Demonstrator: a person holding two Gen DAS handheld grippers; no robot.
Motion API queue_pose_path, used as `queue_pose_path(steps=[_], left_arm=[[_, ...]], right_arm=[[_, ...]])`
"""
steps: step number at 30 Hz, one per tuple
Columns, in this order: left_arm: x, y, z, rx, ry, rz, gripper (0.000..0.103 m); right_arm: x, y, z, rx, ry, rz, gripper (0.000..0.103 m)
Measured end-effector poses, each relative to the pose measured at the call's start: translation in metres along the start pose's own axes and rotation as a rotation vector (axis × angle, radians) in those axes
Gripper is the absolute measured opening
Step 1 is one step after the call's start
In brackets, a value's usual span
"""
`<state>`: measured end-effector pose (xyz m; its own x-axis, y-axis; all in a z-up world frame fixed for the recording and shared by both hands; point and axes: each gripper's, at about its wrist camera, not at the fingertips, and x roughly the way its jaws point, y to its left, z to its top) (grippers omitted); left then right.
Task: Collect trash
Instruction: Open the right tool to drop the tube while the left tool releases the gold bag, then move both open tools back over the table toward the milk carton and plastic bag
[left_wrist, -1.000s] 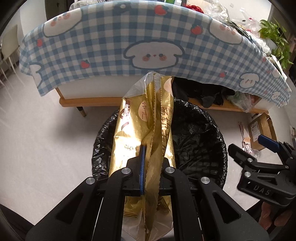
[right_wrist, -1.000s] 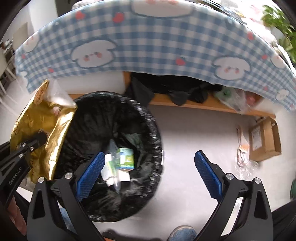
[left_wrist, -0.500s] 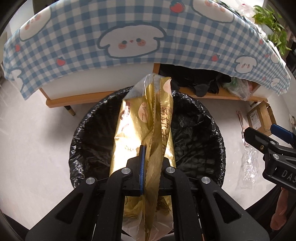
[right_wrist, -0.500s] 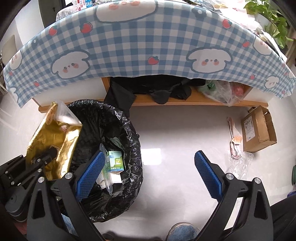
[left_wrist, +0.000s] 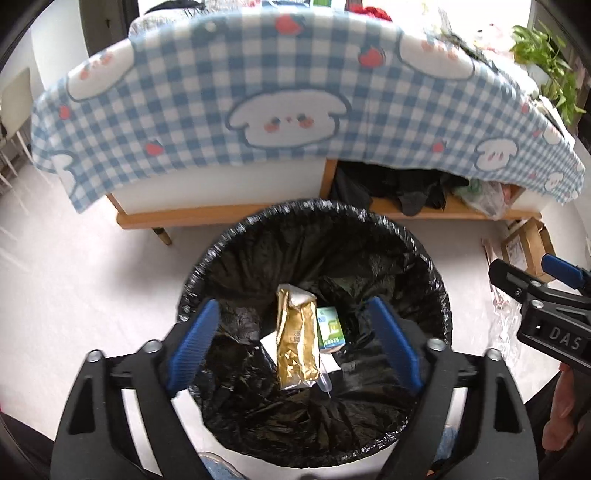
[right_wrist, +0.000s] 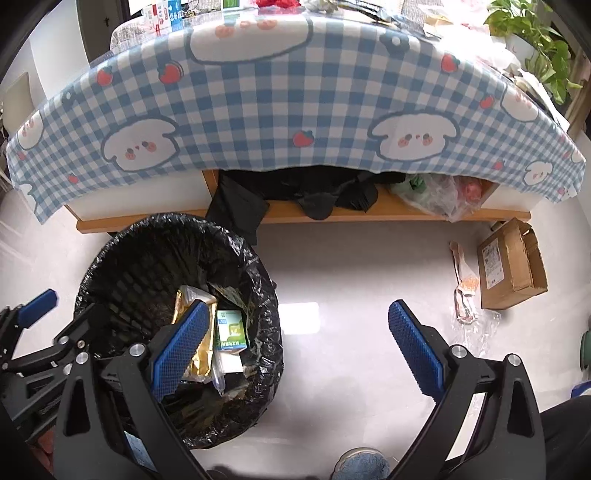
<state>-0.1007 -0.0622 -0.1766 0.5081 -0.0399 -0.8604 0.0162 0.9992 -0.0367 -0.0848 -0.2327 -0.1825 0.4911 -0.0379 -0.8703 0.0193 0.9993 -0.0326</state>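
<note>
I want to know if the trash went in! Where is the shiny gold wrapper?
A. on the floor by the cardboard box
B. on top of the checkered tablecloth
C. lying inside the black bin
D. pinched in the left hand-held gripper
C: the gold wrapper lies inside the black bin beside a small green carton, and the left hand-held gripper above it is open and empty.

On the right gripper, at the right edge of your left wrist view, you can read the white letters "DAS" on its black body. The gold packet and the green carton in the bin carry print too small to read. The label on the cardboard box is likewise illegible to you.
</note>
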Motion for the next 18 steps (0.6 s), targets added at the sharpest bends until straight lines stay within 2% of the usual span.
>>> queue_pose_path(steps=[3, 18], left_arm=[[-0.013, 0.007, 0.007, -0.015, -0.024, 0.009, 0.097], [-0.062, 0.024, 0.049, -0.050, -0.078, 0.002, 0.097]], right_arm=[[-0.008, -0.001, 0.007, 0.010, -0.020, 0.003, 0.093], [-0.073, -0.004, 0.041, 0.022, -0.180, -0.025, 0.093]])
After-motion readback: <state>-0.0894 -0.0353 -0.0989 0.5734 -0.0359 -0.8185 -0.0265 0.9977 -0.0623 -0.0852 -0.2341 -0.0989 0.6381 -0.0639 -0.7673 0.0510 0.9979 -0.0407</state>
